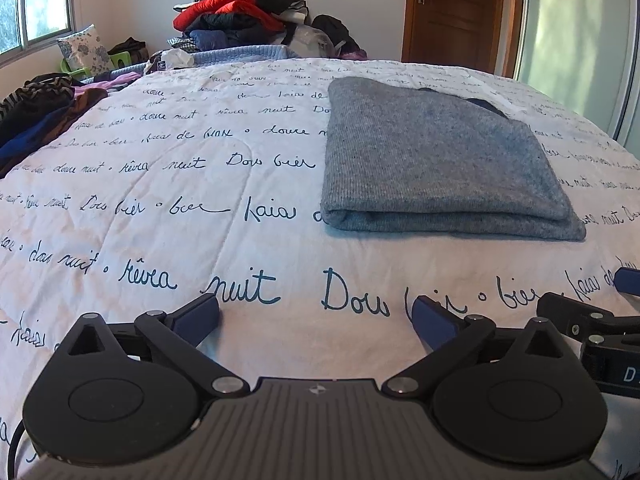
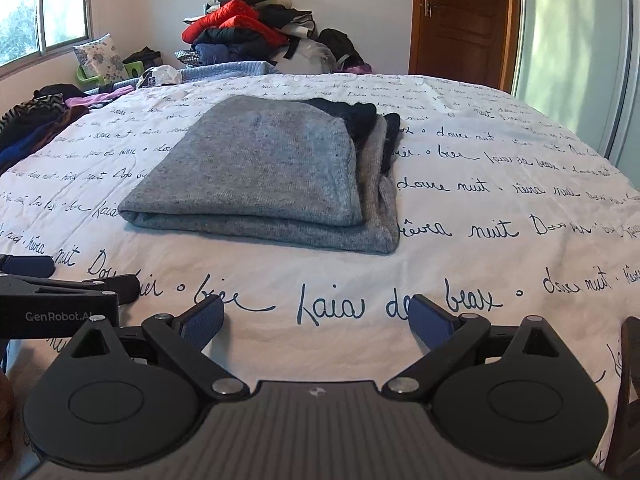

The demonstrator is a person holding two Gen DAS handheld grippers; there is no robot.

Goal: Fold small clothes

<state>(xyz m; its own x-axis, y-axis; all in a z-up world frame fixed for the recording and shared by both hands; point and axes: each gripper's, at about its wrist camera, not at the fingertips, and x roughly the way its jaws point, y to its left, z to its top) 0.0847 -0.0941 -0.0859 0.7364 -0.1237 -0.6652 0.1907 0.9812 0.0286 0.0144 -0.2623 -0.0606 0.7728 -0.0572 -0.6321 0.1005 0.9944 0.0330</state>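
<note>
A grey knitted garment (image 1: pixel 440 160) lies folded into a rectangle on the white bedspread (image 1: pixel 180 220), with a dark collar showing at its far edge. In the right wrist view the folded garment (image 2: pixel 260 172) lies ahead and slightly left, with dark fabric at its far right corner. My left gripper (image 1: pixel 316 318) is open and empty, low over the bedspread in front of the garment. My right gripper (image 2: pixel 316 318) is open and empty, also short of the garment. Each gripper shows at the edge of the other's view: the right one (image 1: pixel 592 316) and the left one (image 2: pixel 60 280).
A pile of unfolded clothes (image 1: pixel 36 116) lies at the bed's left edge. A tall heap of jackets and clothes (image 1: pixel 240 12) stands behind the bed by the wall. A wooden door (image 1: pixel 456 12) and a wardrobe panel (image 1: pixel 580 48) are at the right.
</note>
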